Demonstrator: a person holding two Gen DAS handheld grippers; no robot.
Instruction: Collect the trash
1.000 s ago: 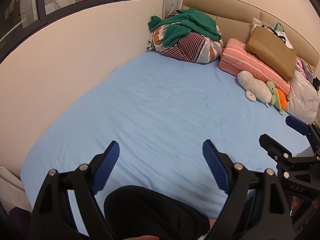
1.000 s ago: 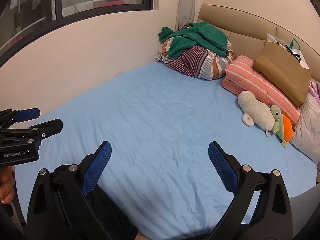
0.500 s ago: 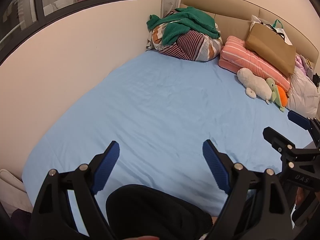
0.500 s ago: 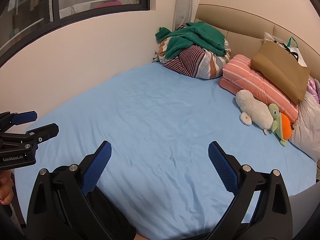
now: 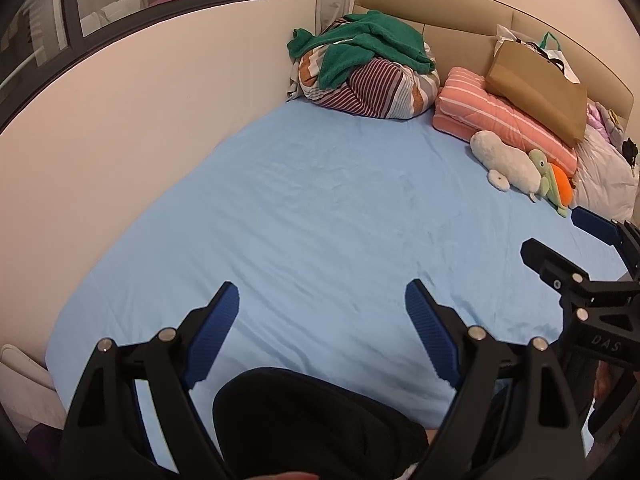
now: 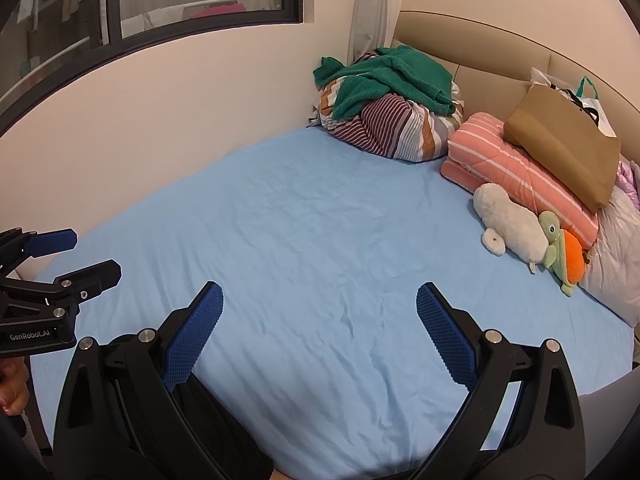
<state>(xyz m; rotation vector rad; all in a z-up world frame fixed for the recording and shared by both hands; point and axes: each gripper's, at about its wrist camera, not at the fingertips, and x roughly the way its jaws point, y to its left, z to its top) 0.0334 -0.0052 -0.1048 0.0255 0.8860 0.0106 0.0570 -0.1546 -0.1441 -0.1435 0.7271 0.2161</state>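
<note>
My left gripper (image 5: 322, 300) is open and empty, held above the near end of a bed with a light blue sheet (image 5: 320, 208). My right gripper (image 6: 318, 304) is open and empty too, over the same sheet (image 6: 320, 232). Each gripper shows at the edge of the other's view: the right one in the left wrist view (image 5: 560, 240), the left one in the right wrist view (image 6: 84, 256). No loose trash shows on the sheet. A brown paper bag (image 6: 568, 144) with a white plastic bag behind it lies on the pillows at the far right.
A bundle of striped bedding with a green towel (image 6: 384, 84) sits in the far corner. A pink striped pillow (image 6: 516, 172), a white plush (image 6: 508, 220) and a green-orange plush (image 6: 560, 248) lie along the headboard. A wall with a window runs along the left.
Both grippers have drawn back slightly from the bed and stay open. Nothing on the bed has moved.
</note>
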